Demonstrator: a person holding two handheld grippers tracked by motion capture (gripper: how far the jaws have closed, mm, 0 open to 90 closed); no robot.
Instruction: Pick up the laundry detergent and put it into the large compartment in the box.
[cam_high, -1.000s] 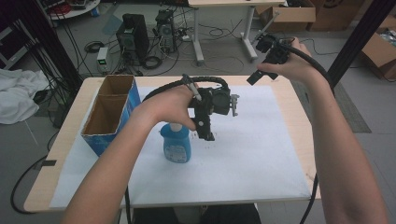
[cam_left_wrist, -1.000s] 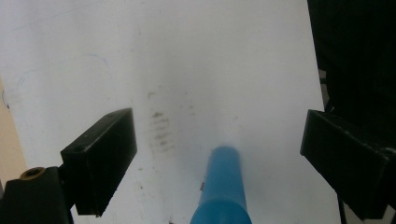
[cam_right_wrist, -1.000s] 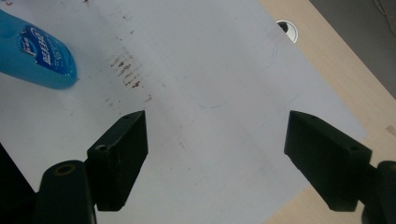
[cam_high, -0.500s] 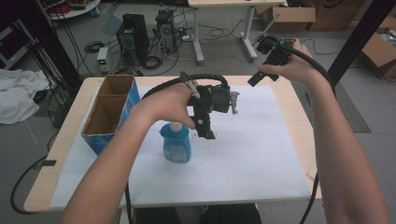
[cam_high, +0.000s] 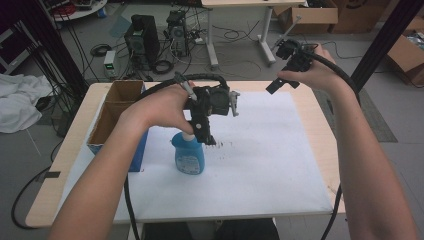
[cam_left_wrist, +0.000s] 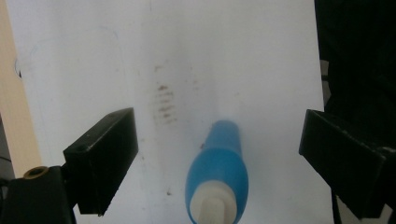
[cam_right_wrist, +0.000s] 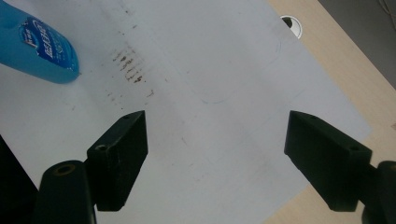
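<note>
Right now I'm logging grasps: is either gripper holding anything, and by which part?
Nothing is held. The left gripper is open above the blue bottle, jaws clear of it; the right gripper is open over the white sheet.

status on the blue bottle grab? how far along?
Done: left gripper is above the upright blue bottle, jaws open on either side of its white cap. In hand: nothing gripped yet. Left: close and lift. Right gripper is open, raised over the table's far edge.

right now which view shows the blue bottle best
The high view: the blue bottle stands whole and upright, label visible. The left gripper view looks down on its white cap and shoulders; the right gripper view catches just its labelled body at the corner.
</note>
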